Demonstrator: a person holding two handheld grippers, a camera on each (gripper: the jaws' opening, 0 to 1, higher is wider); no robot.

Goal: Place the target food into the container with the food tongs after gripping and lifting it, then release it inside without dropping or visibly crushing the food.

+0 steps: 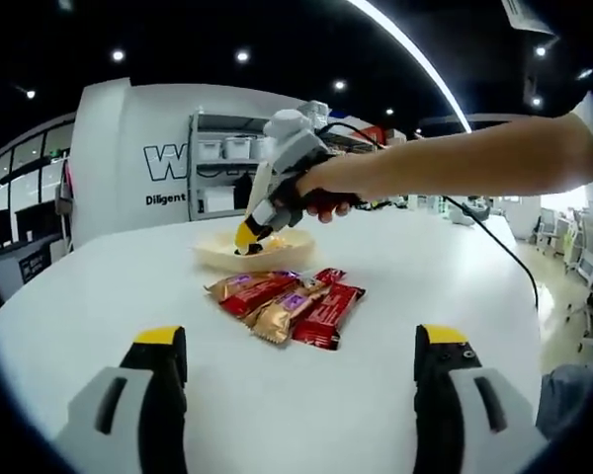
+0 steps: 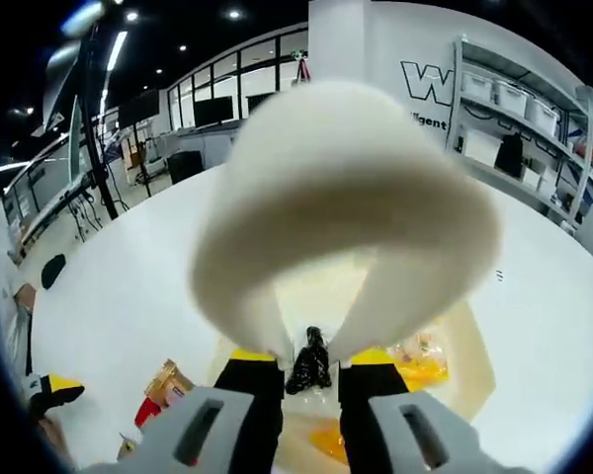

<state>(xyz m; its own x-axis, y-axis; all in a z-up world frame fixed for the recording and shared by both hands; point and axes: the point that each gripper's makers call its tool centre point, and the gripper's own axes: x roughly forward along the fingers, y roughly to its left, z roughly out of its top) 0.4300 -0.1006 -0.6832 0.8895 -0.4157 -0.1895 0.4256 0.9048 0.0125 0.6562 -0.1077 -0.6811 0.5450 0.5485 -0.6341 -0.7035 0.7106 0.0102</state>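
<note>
Several red and gold snack packets [image 1: 287,304] lie heaped mid-table, just beyond my open left gripper [image 1: 302,344], whose jaws stand wide apart. Behind the heap sits a shallow cream container [image 1: 282,253]. A person's hand holds my right gripper [image 1: 247,237] with its tips down in that container. In the right gripper view, my right gripper [image 2: 311,357] is shut on cream food tongs [image 2: 346,197], whose loop looms large. A small dark item [image 2: 308,360] sits between the tongs' arms; what it is I cannot tell. Orange packets [image 2: 415,370] lie in the container [image 2: 477,367].
The round white table [image 1: 99,296] stretches wide on all sides. A black cable [image 1: 504,252] trails from the right gripper across the table's right side. Shelving with bins [image 1: 222,163] and a white wall stand behind. A gold packet [image 2: 164,383] and the left gripper's yellow tip [image 2: 51,388] show lower left.
</note>
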